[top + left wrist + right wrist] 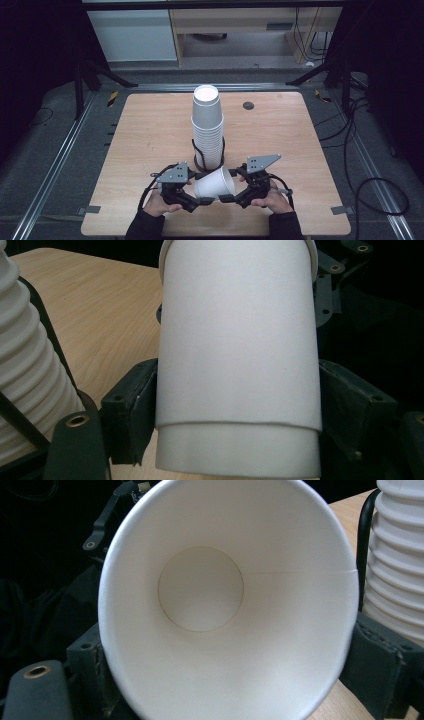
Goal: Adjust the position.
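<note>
A single white paper cup (215,183) lies on its side just above the table's front, held between both grippers. My left gripper (200,200) is shut on the cup's narrow base end; in the left gripper view the cup (237,350) sits between the pads (131,410), which press its walls. My right gripper (225,197) grips the rim end. The right gripper view looks straight into the cup's mouth (225,630), with a pad (380,665) against each side of it. A tall stack of white cups (207,125) stands upside down just behind.
The stack stands in a black wire holder (209,162) at the middle of the wooden table (150,130). A small dark round disc (248,105) lies at the back right. Metal rails and cables run along the floor on both sides.
</note>
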`<state>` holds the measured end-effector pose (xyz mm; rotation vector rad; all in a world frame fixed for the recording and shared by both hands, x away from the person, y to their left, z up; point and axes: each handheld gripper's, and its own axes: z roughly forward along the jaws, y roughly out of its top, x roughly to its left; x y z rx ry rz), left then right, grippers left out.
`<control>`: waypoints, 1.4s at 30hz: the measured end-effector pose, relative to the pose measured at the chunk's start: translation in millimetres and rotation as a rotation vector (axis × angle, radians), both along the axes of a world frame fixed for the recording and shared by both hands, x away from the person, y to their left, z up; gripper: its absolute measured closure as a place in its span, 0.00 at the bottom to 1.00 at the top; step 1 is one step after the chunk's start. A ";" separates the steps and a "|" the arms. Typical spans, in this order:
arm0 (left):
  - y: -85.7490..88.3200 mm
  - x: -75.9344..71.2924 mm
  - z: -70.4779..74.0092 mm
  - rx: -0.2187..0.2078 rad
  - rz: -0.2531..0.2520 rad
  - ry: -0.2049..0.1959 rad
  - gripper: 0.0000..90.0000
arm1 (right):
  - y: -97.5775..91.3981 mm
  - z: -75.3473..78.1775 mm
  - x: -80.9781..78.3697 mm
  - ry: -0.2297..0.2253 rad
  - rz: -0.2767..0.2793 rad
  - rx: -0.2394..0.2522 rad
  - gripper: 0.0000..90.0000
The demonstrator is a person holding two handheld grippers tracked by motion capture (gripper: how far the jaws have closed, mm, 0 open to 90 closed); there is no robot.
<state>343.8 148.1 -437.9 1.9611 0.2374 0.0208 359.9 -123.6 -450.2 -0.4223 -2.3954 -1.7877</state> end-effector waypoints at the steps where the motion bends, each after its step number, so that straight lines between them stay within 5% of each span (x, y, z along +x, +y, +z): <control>1: 0.0 0.0 0.1 -0.003 -0.001 0.001 0.25 | -0.2 0.2 -0.1 -0.001 0.000 0.002 0.13; 12: 3.5 -0.4 1.6 -0.007 0.030 -0.001 0.23 | -2.6 2.6 0.3 -0.008 -0.013 0.004 0.13; 18: 17.7 -1.7 4.1 0.001 0.102 -0.001 0.21 | -11.4 8.2 2.0 -0.021 -0.045 0.007 0.12; 32: 41.6 -9.4 -2.5 0.013 0.393 0.022 0.20 | -34.5 21.2 2.3 -0.048 -0.207 0.005 0.12; 42: 50.4 -8.9 -8.7 0.034 0.531 0.042 0.20 | -44.9 26.5 7.8 -0.051 -0.339 -0.042 0.11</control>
